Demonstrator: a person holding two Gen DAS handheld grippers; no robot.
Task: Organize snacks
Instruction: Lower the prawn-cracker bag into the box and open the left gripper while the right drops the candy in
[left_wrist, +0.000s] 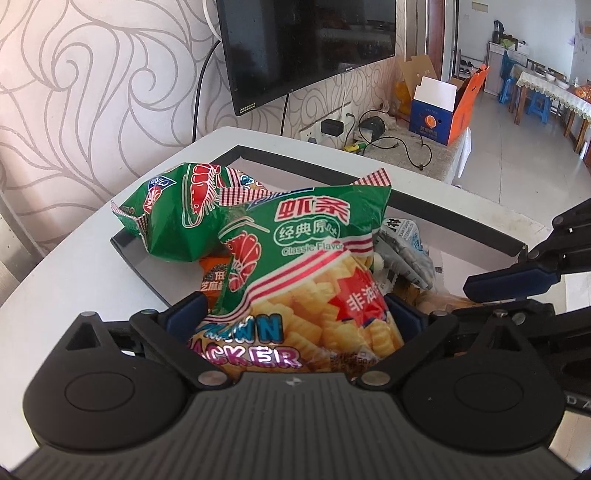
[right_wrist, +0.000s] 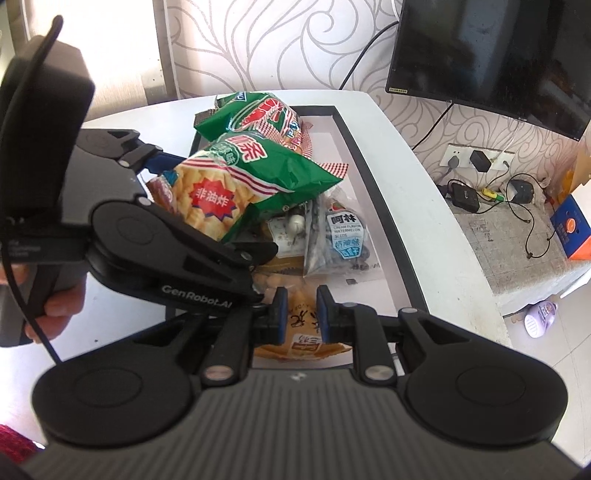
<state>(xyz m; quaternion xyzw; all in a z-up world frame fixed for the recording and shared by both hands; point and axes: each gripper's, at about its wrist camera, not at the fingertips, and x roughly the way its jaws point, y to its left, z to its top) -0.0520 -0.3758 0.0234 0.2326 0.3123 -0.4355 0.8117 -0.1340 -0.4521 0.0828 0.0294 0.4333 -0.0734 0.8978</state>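
Observation:
My left gripper is shut on a green prawn cracker bag and holds it over a black-rimmed tray. The same bag shows in the right wrist view, held by the left gripper. A second green prawn cracker bag lies at the tray's far left; it also shows in the right wrist view. My right gripper hovers just above a yellow snack pack at the tray's near end, jaws narrowly apart on either side of it. Its fingers enter the left wrist view from the right.
A watermelon seed pack and other small packs lie in the tray on the white table. A TV hangs on the wall. Cables, chargers and a blue-orange box sit on a low ledge beyond.

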